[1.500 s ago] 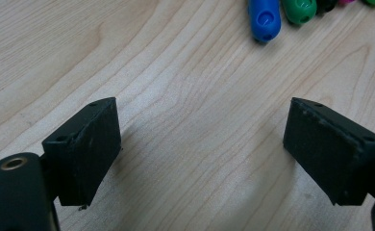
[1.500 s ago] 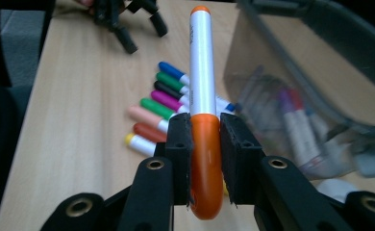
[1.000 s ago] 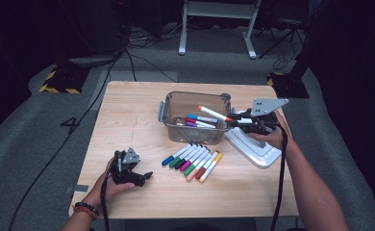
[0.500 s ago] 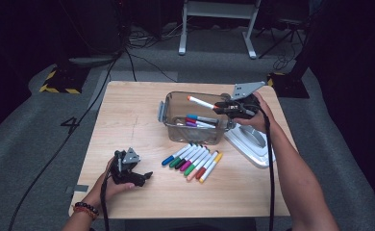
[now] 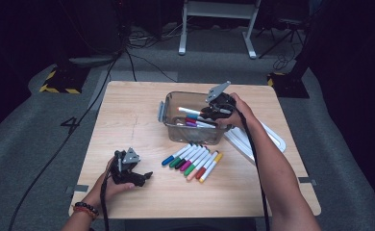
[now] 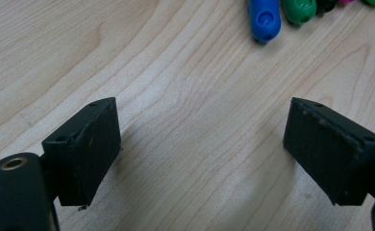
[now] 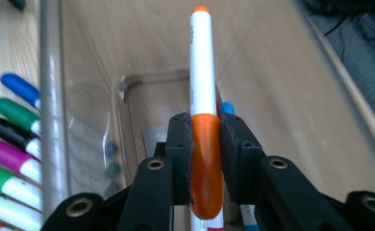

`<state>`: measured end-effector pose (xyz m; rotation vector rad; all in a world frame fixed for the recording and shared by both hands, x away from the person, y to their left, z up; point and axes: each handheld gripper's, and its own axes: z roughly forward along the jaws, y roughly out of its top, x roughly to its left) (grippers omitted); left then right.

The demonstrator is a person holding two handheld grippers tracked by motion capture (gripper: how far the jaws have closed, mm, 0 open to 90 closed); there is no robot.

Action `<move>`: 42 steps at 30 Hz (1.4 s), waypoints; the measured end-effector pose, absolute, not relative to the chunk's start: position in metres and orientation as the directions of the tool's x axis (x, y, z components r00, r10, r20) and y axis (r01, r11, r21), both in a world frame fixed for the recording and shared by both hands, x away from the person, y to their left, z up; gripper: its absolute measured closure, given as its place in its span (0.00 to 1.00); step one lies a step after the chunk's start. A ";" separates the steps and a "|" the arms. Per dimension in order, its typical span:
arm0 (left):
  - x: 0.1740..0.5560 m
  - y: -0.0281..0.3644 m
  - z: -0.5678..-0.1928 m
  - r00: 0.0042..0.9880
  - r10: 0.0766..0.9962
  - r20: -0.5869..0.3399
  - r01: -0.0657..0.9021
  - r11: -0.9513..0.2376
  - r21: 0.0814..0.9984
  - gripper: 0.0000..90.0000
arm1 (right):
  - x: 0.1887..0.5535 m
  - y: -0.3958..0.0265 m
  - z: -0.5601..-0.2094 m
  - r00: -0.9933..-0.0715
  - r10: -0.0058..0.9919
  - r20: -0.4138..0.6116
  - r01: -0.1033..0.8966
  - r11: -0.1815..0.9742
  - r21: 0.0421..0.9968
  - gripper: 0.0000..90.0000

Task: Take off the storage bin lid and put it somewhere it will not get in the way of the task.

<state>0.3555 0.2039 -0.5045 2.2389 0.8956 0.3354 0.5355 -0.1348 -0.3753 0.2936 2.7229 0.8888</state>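
Observation:
My right gripper is shut on an orange-capped white marker, held over the clear plastic bin. In the right gripper view the pads clamp the orange cap, and the marker's white barrel points ahead over the bin's inside. A few markers lie in the bin. A row of several coloured markers lies on the table in front of it. My left gripper rests on the table at the near left, its jaws wide open over bare wood, with blue and green caps just ahead.
The bin's white lid lies on the table right of the bin, under my right forearm. The wooden table has bare surface at the left and along the front edge. Cables and stands sit on the dark floor beyond.
My right gripper has carried the orange marker leftward and slightly down, from above the lid to over the bin. The left gripper has stayed put.

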 end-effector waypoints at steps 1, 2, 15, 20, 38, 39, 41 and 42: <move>0.355 0.204 -0.505 0.728 0.686 -0.018 0.507 -0.520 0.687 0.15 | 0.536 -0.134 -0.377 -0.945 0.271 -0.182 0.115 0.799 0.591 0.84; 0.355 0.204 -0.505 0.727 0.686 -0.018 0.508 -0.520 0.687 0.15 | 0.538 -0.132 -0.379 -0.946 0.269 -0.178 0.122 0.810 0.573 0.84; 0.355 0.204 -0.505 0.727 0.686 -0.018 0.508 -0.520 0.687 0.15 | 0.538 -0.137 -0.382 -0.936 0.317 -0.154 0.168 0.785 0.596 0.64; 0.356 0.204 -0.505 0.728 0.685 -0.017 0.506 -0.520 0.688 0.15 | 0.523 -0.155 -0.367 -0.931 0.335 -0.149 0.151 0.721 0.677 0.55; 0.355 0.204 -0.505 0.726 0.687 -0.018 0.508 -0.519 0.688 0.15 | 0.442 -0.230 -0.344 -0.929 0.319 -0.188 0.039 0.589 0.807 0.43; 0.355 0.204 -0.505 0.726 0.687 -0.018 0.508 -0.519 0.688 0.15 | 0.437 -0.233 -0.345 -0.929 0.315 -0.194 0.032 0.592 0.805 0.43; 0.355 0.204 -0.505 0.727 0.687 -0.017 0.507 -0.519 0.688 0.15 | 0.429 -0.237 -0.349 -0.931 0.308 -0.198 0.025 0.593 0.805 0.43; 0.355 0.204 -0.505 0.728 0.686 -0.015 0.506 -0.521 0.687 0.15 | 0.426 -0.240 -0.351 -0.932 0.304 -0.197 0.023 0.591 0.807 0.43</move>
